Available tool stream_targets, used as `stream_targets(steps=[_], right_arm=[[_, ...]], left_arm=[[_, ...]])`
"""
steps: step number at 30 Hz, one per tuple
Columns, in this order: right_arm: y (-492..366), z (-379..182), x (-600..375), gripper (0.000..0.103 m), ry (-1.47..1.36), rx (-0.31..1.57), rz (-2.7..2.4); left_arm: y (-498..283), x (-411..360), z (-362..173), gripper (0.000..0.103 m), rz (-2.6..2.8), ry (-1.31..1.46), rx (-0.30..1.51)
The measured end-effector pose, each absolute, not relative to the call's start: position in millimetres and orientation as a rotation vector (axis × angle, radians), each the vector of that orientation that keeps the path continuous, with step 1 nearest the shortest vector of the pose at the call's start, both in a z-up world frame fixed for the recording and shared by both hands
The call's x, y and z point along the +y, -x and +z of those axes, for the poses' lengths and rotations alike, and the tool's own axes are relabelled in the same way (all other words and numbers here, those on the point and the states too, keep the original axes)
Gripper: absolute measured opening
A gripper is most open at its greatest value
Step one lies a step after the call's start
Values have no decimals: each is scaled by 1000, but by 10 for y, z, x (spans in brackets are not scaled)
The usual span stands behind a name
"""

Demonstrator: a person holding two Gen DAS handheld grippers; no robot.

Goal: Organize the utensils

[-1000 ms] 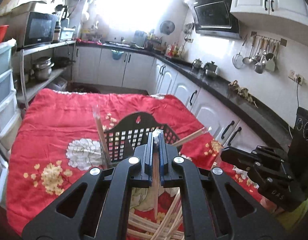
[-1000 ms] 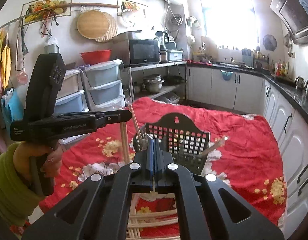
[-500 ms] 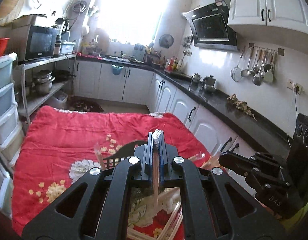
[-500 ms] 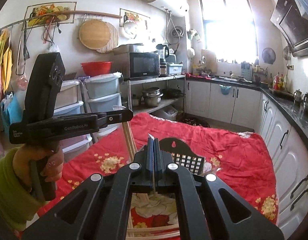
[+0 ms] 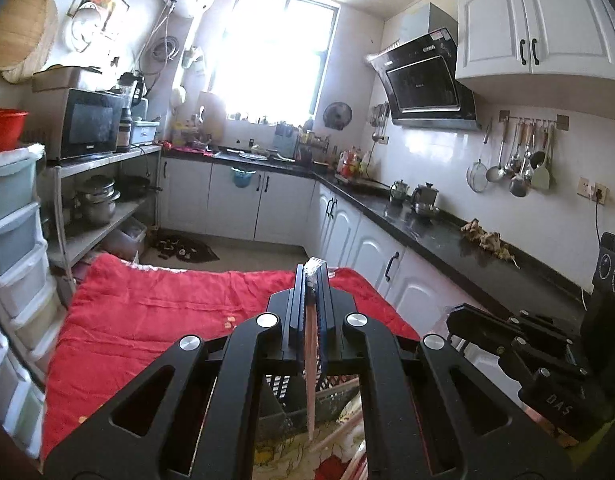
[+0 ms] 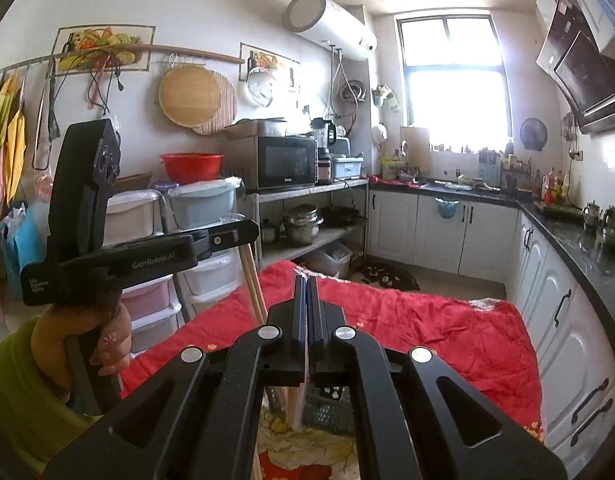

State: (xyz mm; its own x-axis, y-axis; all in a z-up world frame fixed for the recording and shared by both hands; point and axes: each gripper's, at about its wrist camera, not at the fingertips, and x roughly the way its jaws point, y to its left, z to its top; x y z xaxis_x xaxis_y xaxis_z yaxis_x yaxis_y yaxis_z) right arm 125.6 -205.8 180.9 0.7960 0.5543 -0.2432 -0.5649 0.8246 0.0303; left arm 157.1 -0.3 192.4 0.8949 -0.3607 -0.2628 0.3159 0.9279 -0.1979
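Observation:
My left gripper (image 5: 312, 276) is shut on a pair of chopsticks in a clear wrapper (image 5: 310, 360) and holds them upright, high above the red tablecloth (image 5: 167, 312). The same chopsticks (image 6: 253, 284) hang from the left gripper (image 6: 243, 236) in the right wrist view. My right gripper (image 6: 305, 284) is shut on the thin clear wrapper edge (image 6: 306, 360). The black plastic utensil basket (image 5: 279, 390) lies low behind the fingers, also in the right wrist view (image 6: 327, 404). More wrapped chopsticks (image 5: 343, 432) lie on the cloth below.
Stacked plastic drawers (image 6: 195, 280) and a metal shelf with a microwave (image 6: 285, 162) stand at the left. White cabinets with a black counter (image 5: 427, 236) run along the right. The right gripper (image 5: 527, 352) shows at the lower right of the left wrist view.
Both grippers have risen and tilted up, lifting the wrapped chopsticks away from the basket. The basket has dropped low in both views.

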Motion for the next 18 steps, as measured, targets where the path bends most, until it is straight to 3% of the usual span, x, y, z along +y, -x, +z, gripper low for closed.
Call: stream_targets(steps=[18], right_arm=[[-1570, 2190, -2012, 1, 33, 159, 571]], left_arm=[[-1714, 131, 2156, 2, -254, 142, 218]])
